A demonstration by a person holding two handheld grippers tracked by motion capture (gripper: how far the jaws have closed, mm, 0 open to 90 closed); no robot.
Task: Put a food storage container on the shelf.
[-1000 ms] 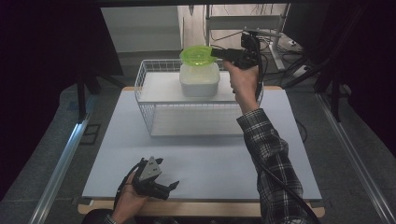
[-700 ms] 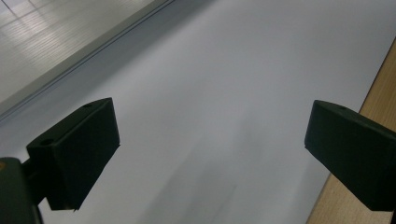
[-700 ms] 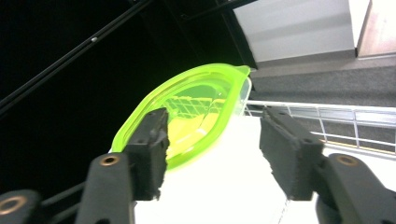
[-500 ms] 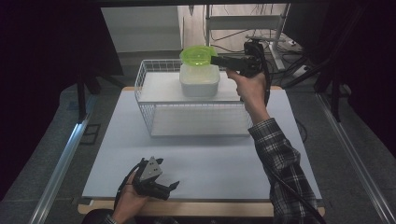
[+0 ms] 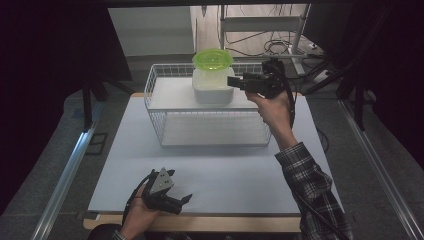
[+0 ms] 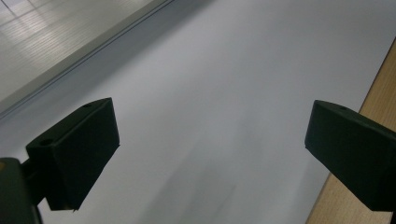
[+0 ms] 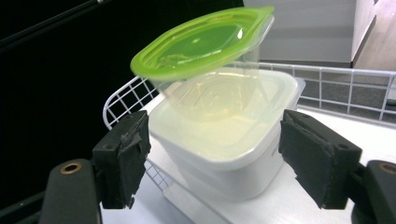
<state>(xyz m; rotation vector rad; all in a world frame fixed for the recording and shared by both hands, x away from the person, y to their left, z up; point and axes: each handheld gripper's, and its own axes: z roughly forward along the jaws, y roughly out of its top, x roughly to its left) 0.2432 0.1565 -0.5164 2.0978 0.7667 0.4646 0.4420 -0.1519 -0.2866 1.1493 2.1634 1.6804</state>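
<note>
A pale sheet (image 5: 210, 165) covers my table. On the wire basket (image 5: 165, 120) sits a white tub (image 7: 219, 144) with a green-lidded cup (image 7: 205, 51) tilted inside. My right gripper (image 7: 215, 158) is spread wide before it; the left gripper (image 5: 167, 197) rests open. The tub looks light, slick plastic; I'd squeeze its walls gently.

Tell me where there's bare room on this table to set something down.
The white mat is bare between the wire basket and the left tongs, and along its left side. The basket shelf left of the white tub is also free. The tub, green-lidded container and right tongs crowd the right.
</note>
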